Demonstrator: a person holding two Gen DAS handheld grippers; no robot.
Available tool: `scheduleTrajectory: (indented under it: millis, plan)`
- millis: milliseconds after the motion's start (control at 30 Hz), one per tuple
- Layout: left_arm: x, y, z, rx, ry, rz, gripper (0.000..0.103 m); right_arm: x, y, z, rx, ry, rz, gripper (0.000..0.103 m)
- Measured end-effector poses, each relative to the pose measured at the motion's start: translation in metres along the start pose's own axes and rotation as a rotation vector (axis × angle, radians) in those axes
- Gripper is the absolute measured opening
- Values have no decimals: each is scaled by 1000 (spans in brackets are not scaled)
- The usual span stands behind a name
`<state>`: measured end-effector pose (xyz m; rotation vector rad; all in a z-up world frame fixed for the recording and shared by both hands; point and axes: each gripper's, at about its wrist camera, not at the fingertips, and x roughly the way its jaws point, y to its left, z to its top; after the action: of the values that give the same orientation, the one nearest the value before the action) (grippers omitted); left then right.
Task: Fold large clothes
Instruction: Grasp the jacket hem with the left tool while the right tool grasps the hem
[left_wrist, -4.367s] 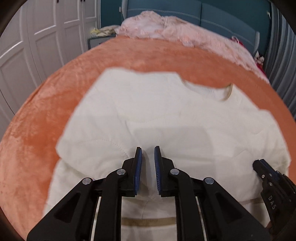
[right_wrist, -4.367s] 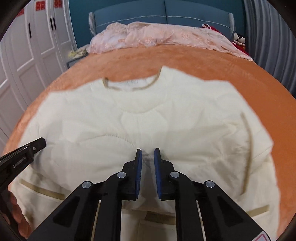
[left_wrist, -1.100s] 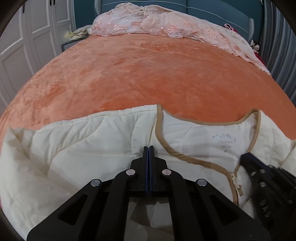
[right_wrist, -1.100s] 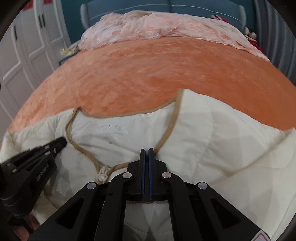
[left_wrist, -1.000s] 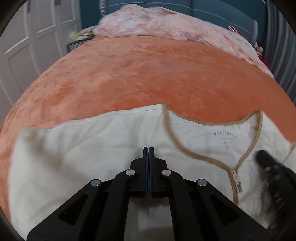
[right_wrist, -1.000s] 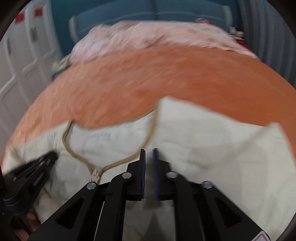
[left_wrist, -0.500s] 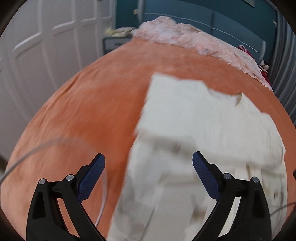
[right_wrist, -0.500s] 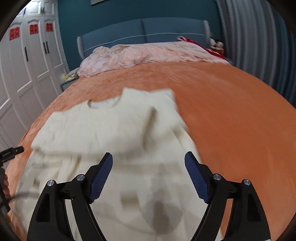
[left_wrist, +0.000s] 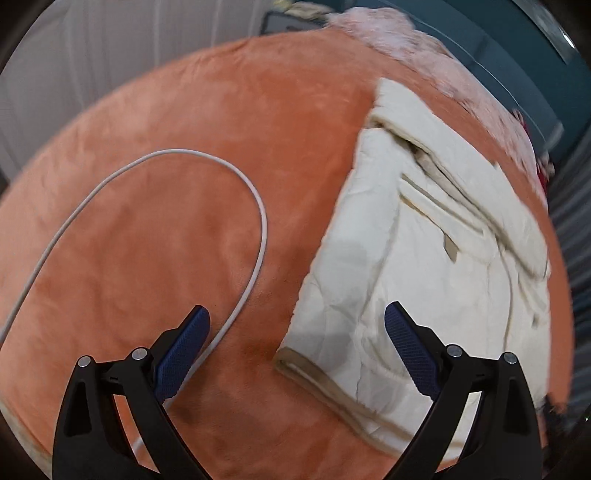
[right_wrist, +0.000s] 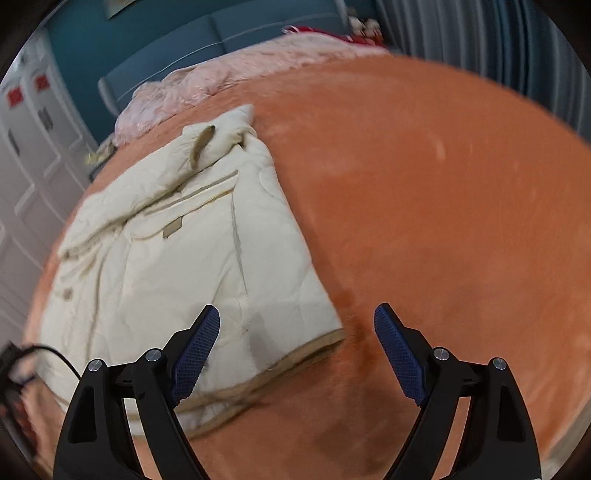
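Only the left wrist view shows a white cable looping over the orange bed blanket; only the right wrist view shows red paper squares on the white wardrobe. No writing is readable. The cream quilted jacket lies folded on the bed. The left gripper stands wide apart, empty; the right gripper's jaws, just opening, straddle the jacket's hem corner without pressing it. Bare blanket spreads right of the jacket

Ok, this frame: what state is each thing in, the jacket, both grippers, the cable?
Cream jacket: folded, lying flat on the orange blanket, nothing gripping it.
Left gripper: jaws just opened wide, empty, its right pad over the jacket's edge.
Right gripper: jaws just opened wide, empty, above the jacket's hem corner.
White cable: loose, looped on the blanket.
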<state>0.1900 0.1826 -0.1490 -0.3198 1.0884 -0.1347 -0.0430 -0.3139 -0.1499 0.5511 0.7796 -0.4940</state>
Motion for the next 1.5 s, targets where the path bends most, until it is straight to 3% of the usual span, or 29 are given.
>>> scheduleTrajectory:
  millis: [33,167,233,267,333,400,433,533,733,867,967,1133,1200,1333,1500]
  plan:
    - [4,1,1,-35,13,-42,93,6,-2,1,33,16,24,84]
    - [14,-10,4,-34,26,-45,90,23,7,2,75,39,60,84]
    - [16,-16,2,-19,48,-46,76,26,14,3,81,37,51,85]
    - [15,-19,1,-14,59,-57,62,27,16,4,82,36,50,82]
    - [14,-24,1,-6,76,-53,47,29,22,8,76,53,80,58]
    - [7,-31,0,18,72,-38,14,25,26,8,51,75,81,22]
    - [2,-35,0,43,62,-11,11,21,29,10,32,74,77,19]
    - [-24,-41,2,80,21,-55,9,-10,38,18,-45,28,110,9]
    - [-105,-49,-14,199,-40,-155,7,-90,62,18,-284,-26,170,6]
    - [-171,-34,-57,282,-47,-158,6,-155,64,-28,-466,26,162,6]
    - [-206,-12,-93,301,-36,-126,6,-195,51,-71,-523,81,137,6]
    - [-242,21,-131,200,19,-126,6,-241,40,-112,-506,100,112,6]
    - [-251,19,-127,181,7,-160,6,-248,44,-105,-505,56,114,6]
    - [-252,-8,-87,210,-93,-257,7,-244,61,-53,-478,-101,149,6]
    - [-223,-48,-15,212,-223,-235,7,-204,88,23,-449,-256,141,6]
